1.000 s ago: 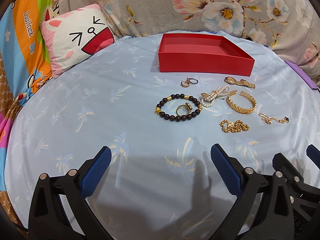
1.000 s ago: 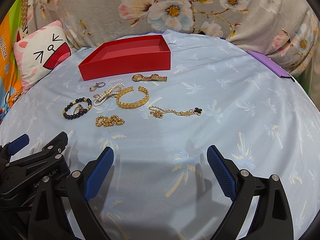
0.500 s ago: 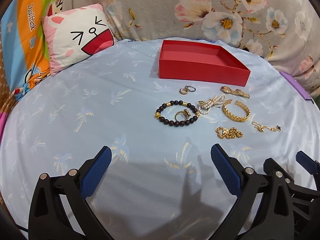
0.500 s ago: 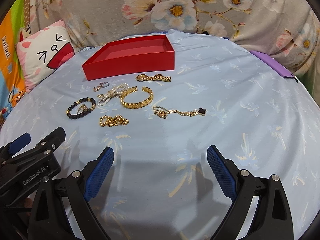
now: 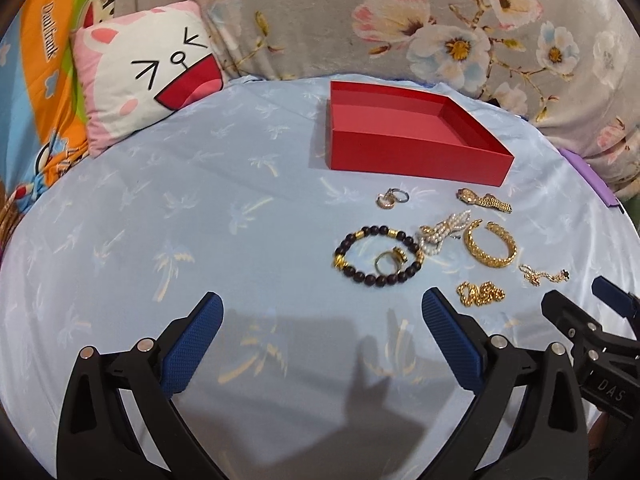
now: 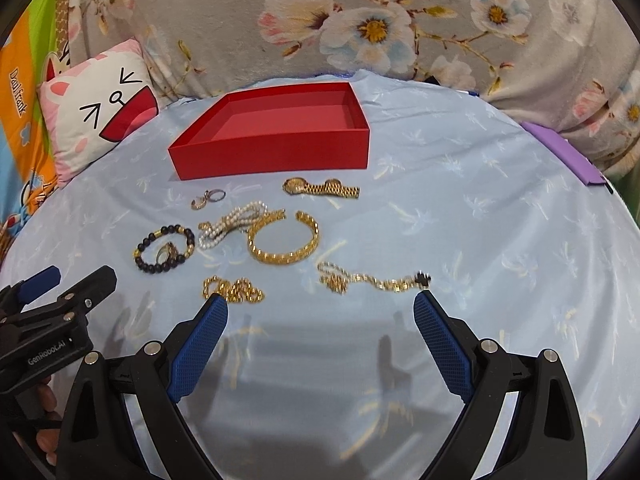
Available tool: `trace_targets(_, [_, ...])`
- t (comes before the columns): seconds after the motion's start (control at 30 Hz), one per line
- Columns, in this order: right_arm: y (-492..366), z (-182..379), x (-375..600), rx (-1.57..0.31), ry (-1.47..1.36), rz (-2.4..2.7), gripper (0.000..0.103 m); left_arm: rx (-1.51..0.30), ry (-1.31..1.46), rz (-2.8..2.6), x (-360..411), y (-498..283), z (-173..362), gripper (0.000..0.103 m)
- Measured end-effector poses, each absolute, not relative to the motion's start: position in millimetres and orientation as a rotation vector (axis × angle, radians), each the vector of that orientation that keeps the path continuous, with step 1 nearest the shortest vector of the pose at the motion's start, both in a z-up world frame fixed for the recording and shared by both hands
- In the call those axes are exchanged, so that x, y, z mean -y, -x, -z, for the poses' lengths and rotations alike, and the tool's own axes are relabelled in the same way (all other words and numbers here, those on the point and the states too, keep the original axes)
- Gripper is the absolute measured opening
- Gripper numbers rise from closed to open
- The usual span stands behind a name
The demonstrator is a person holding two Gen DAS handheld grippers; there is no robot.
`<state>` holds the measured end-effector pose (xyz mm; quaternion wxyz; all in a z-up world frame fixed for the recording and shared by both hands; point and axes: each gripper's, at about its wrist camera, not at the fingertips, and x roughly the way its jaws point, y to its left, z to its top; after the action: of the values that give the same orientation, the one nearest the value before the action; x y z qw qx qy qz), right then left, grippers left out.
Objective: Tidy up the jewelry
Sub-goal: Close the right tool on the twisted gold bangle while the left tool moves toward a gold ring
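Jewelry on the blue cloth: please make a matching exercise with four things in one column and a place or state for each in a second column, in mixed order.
Column 1
1. gold ring
2. red box
3. gold watch
4. right gripper

Column 2
A. empty inside
B. open, holding nothing
C. inside the loop of the dark bead bracelet
D. just in front of the box

Pairs: 1-C, 2-A, 3-D, 4-B

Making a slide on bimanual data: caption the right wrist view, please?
Open right gripper hovers before gold jewelry scattered on a blue sheet, empty red box behind.
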<state>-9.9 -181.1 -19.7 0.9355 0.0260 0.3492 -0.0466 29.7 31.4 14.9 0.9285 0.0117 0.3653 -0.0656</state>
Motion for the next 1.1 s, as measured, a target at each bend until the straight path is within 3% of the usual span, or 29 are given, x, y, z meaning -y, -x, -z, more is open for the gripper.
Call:
trace_targets(0.3, [-25.4,24.8,179.4,-0.758,-0.051,0.047,0.090,-0.754,-0.009,0.138,-30.0,-48.6,-11.7,0.097])
trace_targets(0.73, [-65.4,43.5,168.5,-0.830,-0.029,0.031,0.078,-0.761,0.002,0.148,-37.9,-51.8,-4.5,0.097])
trace_targets(1.0, [-73.5,45.5,166.1,-0.838,-0.014,0.023,0.055,-0.765,0.011,0.162,-37.5,-52.9,-3.7,0.097])
trace_targets(1.1, [-73.3,45.1,168.2,-0.835,-0.024,0.019,0.054,-0.765,0.008,0.168,-36.0,-53.7,-3.7,0.097])
